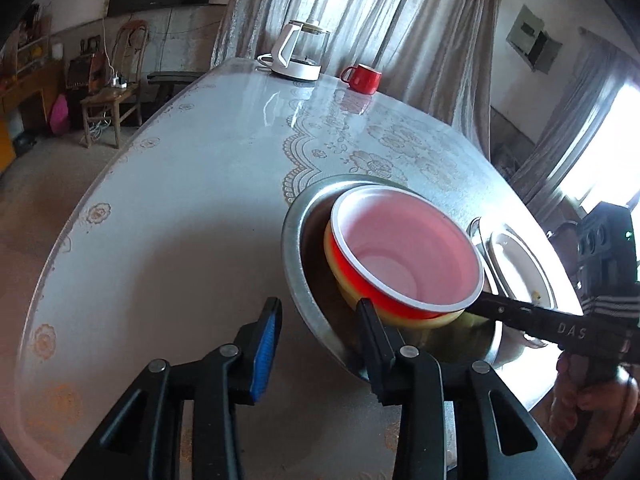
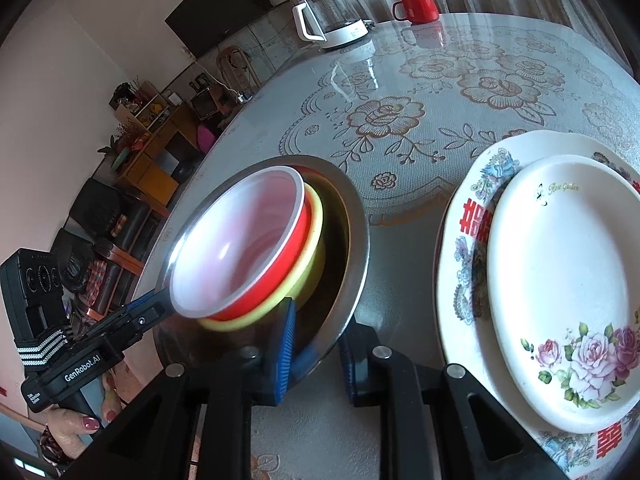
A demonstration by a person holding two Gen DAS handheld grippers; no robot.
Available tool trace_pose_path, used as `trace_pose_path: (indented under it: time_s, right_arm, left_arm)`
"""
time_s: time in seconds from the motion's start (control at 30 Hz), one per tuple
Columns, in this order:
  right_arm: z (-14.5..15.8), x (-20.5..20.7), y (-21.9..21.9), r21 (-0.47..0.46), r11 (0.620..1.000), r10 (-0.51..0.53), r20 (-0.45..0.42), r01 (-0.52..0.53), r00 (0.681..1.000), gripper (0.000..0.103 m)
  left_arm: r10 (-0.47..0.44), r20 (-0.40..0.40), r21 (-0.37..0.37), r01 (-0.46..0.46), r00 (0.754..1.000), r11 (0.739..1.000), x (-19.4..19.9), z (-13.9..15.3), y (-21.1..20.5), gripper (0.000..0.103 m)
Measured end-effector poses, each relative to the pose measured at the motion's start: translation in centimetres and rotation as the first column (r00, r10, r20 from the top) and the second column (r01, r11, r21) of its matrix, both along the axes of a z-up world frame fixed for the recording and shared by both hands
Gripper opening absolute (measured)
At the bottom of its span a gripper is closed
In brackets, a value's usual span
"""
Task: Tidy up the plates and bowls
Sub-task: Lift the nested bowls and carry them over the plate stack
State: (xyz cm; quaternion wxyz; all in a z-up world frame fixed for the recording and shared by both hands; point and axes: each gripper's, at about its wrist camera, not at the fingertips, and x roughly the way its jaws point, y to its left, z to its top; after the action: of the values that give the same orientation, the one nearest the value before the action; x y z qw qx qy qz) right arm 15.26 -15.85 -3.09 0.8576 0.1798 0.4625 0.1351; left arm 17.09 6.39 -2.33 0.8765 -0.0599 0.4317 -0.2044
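A red bowl [image 1: 404,256] with a pale inside is nested in a yellow bowl [image 1: 404,322], and both sit tilted inside a large metal bowl [image 1: 298,248]. My left gripper [image 1: 318,322] is open, its jaws straddling the metal bowl's near rim. My right gripper [image 2: 316,334] is open too, one blue pad [image 2: 282,344] inside the metal bowl [image 2: 352,240] and the other jaw outside its rim. A small white plate [image 2: 560,280] lies on a larger patterned plate [image 2: 460,220] to the right.
A round table [image 1: 192,184] with a lace-patterned glass-covered cloth holds a white and glass kettle [image 1: 298,52] and a red mug [image 1: 362,78] at the far edge. Curtains hang behind. A chair [image 1: 116,88] and shelves stand to the left.
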Motion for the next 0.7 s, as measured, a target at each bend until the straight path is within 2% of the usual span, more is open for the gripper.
trace_pose_path:
  time_s: [0.03, 0.07, 0.3, 0.5, 0.7]
  right_arm:
    - [0.0, 0.0, 0.0, 0.001, 1.000, 0.000, -0.001, 0.000, 1.000, 0.020]
    - [0.0, -0.1, -0.1, 0.001, 1.000, 0.001, -0.001, -0.001, 1.000, 0.020]
    - [0.0, -0.3, -0.3, 0.014, 1.000, 0.002, 0.005, -0.002, 1.000, 0.019]
    - [0.0, -0.7, -0.5, 0.016, 1.000, 0.010, 0.018, -0.010, 1.000, 0.019]
    - [0.9, -1.1, -0.5, -0.015, 1.000, 0.025, 0.066, -0.024, 0.998, 0.019]
  left_arm:
    - [-0.016, -0.002, -0.003, 0.016, 1.000, 1.000, 0.0, 0.0, -0.1, 0.028]
    - [-0.027, -0.009, -0.012, 0.027, 1.000, 1.000, 0.1, 0.0, -0.3, 0.027]
    - [-0.030, -0.009, -0.062, 0.029, 1.000, 0.998, 0.2, -0.3, 0.7, 0.025]
    - [-0.031, 0.030, -0.069, 0.033, 0.999, 0.997, -0.6, 0.3, 0.6, 0.025]
    - [-0.037, 0.079, -0.050, 0.041, 0.996, 0.998, -1.2, 1.2, 0.2, 0.025]
